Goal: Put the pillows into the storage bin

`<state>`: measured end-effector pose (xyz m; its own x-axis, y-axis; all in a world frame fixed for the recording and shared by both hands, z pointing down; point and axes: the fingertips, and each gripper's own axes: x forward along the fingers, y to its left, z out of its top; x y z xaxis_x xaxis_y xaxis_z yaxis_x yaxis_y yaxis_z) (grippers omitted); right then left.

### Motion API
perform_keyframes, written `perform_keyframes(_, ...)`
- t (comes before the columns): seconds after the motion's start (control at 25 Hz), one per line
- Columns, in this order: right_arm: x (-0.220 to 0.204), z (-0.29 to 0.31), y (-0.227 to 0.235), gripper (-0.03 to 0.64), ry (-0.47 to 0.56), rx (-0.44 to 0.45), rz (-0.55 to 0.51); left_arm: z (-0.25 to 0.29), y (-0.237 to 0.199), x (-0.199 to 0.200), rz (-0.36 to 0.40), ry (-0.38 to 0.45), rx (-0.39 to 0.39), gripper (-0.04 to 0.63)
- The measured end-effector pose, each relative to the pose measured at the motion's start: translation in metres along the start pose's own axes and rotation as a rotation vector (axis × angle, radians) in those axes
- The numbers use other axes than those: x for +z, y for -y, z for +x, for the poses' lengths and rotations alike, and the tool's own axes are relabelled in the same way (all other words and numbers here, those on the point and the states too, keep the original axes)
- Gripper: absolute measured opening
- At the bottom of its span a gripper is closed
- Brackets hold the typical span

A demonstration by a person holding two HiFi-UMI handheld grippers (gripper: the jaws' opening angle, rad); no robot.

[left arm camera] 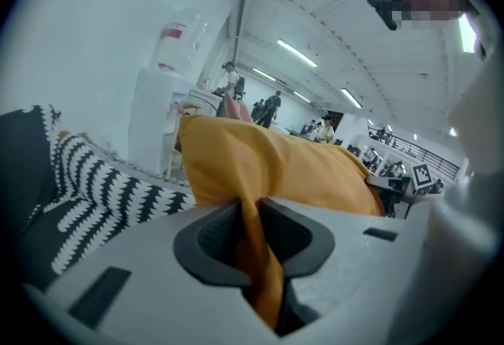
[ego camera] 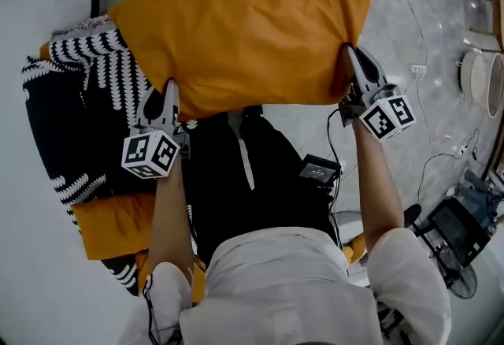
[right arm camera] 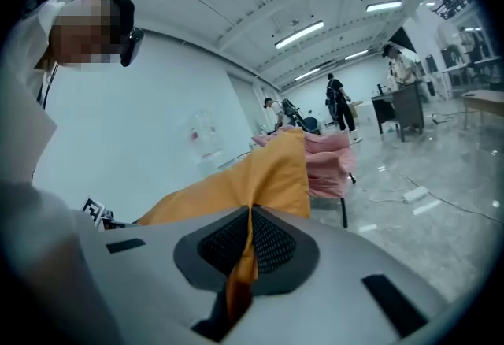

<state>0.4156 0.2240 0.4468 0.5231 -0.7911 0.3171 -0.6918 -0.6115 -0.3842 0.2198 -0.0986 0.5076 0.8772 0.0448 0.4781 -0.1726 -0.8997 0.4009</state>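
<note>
I hold a large orange pillow [ego camera: 244, 28] up in the air by its two near corners. My left gripper [ego camera: 168, 93] is shut on the left corner, and orange cloth [left arm camera: 264, 257] runs down between its pads. The right gripper [ego camera: 351, 60] is shut on the right corner, with a fold of the orange pillow [right arm camera: 244, 257] pinched between its jaws. Below at the left lie a black-and-white patterned pillow [ego camera: 75, 107] and a second orange pillow [ego camera: 110, 225]. I cannot make out a storage bin in any view.
A white surface [ego camera: 31, 257] fills the left side. The grey floor at the right carries cables, a power strip [ego camera: 416, 68], a round pale basket [ego camera: 479, 79] and black equipment [ego camera: 453, 231]. A pink chair [right arm camera: 335, 162] and distant people show in the gripper views.
</note>
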Motion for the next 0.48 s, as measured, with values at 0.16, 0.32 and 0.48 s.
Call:
perform_keyframes(0.16, -0.016, -0.058, 0.068, 0.031, 0.003, -0.070, 0.042, 0.045, 0.063, -0.029, 0.040, -0.097, -0.065, 0.077)
perform_keyframes(0.32, -0.045, -0.097, 0.125, 0.031, -0.026, -0.175, 0.124, 0.089, 0.105, -0.064, 0.076, -0.216, -0.127, 0.077)
perform_keyframes(0.48, -0.083, -0.094, 0.164, 0.031, -0.045, -0.219, 0.154, 0.130, 0.105, -0.101, 0.084, -0.292, -0.155, 0.077)
